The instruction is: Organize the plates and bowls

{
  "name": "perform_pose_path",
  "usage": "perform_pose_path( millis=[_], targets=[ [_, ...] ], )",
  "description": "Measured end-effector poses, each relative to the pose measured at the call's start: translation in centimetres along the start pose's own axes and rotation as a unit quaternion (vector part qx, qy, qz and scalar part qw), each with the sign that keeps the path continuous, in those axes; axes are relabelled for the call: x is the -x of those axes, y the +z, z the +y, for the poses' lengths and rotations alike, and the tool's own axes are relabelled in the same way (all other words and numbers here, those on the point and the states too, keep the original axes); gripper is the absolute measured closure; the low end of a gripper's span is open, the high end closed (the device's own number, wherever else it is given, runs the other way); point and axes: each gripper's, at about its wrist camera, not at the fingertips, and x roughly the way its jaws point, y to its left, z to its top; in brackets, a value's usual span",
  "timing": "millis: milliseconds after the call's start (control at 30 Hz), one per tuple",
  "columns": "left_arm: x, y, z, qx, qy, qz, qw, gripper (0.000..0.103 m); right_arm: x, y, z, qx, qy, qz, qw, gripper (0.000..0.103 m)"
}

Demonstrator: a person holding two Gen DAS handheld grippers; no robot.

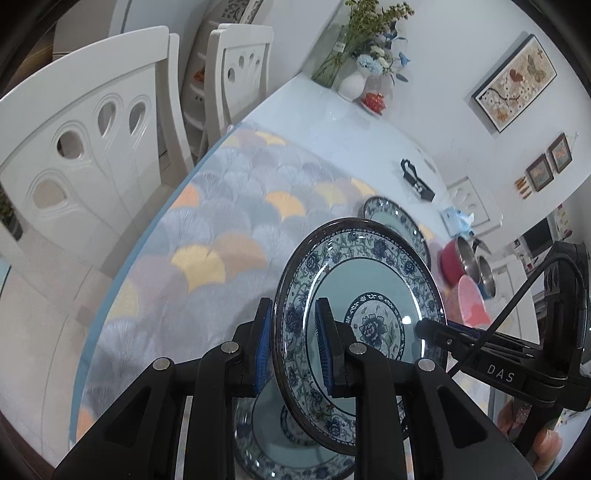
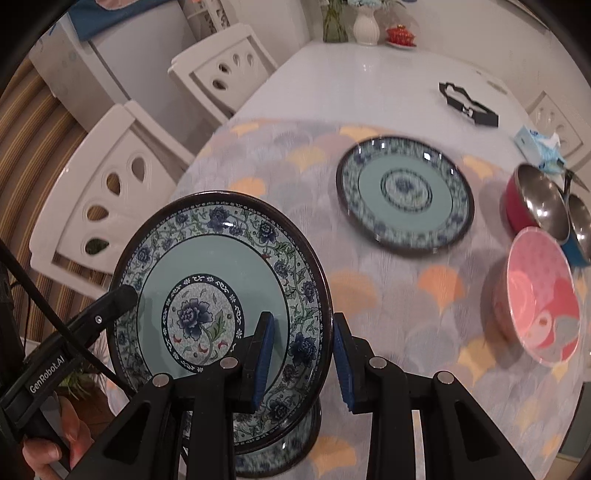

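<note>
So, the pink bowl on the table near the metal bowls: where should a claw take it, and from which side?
Take the pink bowl by its rim, one finger inside and one outside the wall. It stands upright and open, so come from above, at the side facing the plate lying flat; the metal bowls crowd its far side.

Blue floral plate (image 2: 218,291) clamped at its rim by right gripper (image 2: 301,354) and left gripper (image 2: 123,295), above counter (image 2: 388,295); second plate (image 2: 404,195) beyond.

Raised plate (image 2: 218,291) held tilted above a lower plate (image 2: 280,454) on the worktop (image 2: 369,92). Third plate (image 2: 404,195) lies farther back; bowls (image 2: 541,295) stand to its right, vases (image 2: 365,22) at the far edge.
</note>
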Motion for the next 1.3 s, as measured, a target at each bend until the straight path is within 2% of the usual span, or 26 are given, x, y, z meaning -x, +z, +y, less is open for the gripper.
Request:
perform_pose_path(
  millis=[700, 1300],
  targets=[
    [-0.6, -6.8, 0.8, -0.035, 0.029, 0.072, 0.9964, 0.083, -2.1, -7.6, 0.1, 0.013, -0.007, 0.069, 0.998, 0.072],
    [-1.5, -8.5, 0.7, -0.041, 0.037, 0.096, 0.9938, 0.083, -4.0, -9.0, 0.5, 0.011, -0.025, 0.092, 0.995, 0.072]
  ],
)
